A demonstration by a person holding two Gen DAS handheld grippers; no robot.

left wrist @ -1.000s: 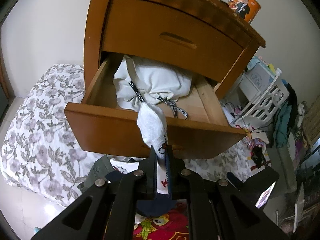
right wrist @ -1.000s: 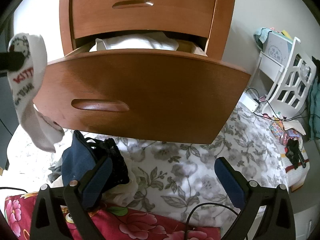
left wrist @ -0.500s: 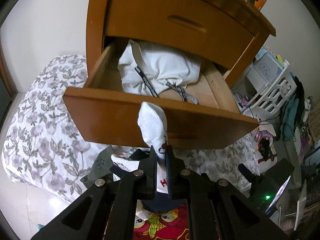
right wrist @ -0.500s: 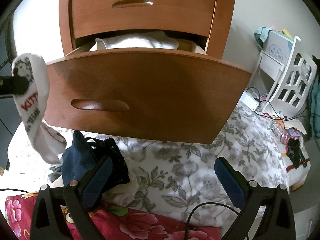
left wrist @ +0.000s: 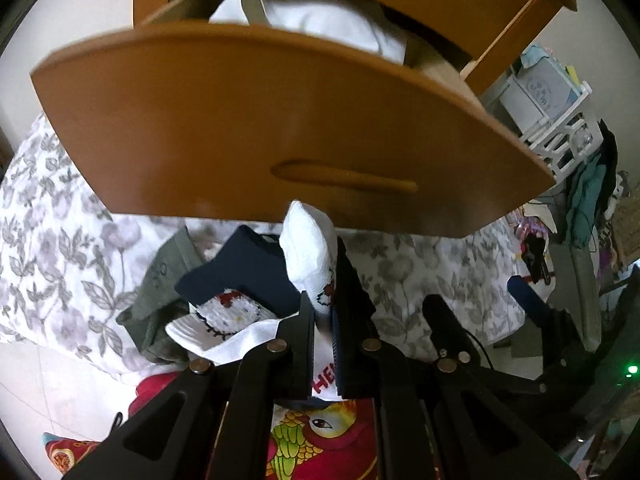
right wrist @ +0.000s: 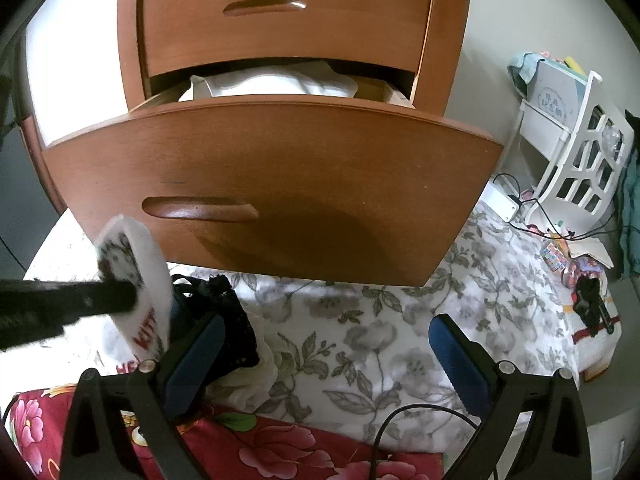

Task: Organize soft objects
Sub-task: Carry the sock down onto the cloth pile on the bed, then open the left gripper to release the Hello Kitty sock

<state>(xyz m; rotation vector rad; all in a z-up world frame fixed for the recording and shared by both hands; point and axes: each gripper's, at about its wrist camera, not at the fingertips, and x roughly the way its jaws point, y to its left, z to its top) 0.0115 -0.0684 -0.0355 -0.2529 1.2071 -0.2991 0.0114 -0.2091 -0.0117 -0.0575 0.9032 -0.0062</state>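
Now, left hand-held gripper (left wrist: pixel 323 322): you pinch one white sock (left wrist: pixel 310 250).
Right hand-held gripper (right wrist: pixel 326 354): spread, empty.
Drawer front (left wrist: pixel 280 128): overhangs at 12 o'clock.
Bed (right wrist: pixel 400 320): open at 3 o'clock.

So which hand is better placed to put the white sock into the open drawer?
Left. Its gripper is already shut on the white sock, just below the open drawer. The right gripper stands open and empty over the floral bedding.

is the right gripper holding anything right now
No, the right gripper stands wide open over the flowered bedding, with nothing between its blue pads.
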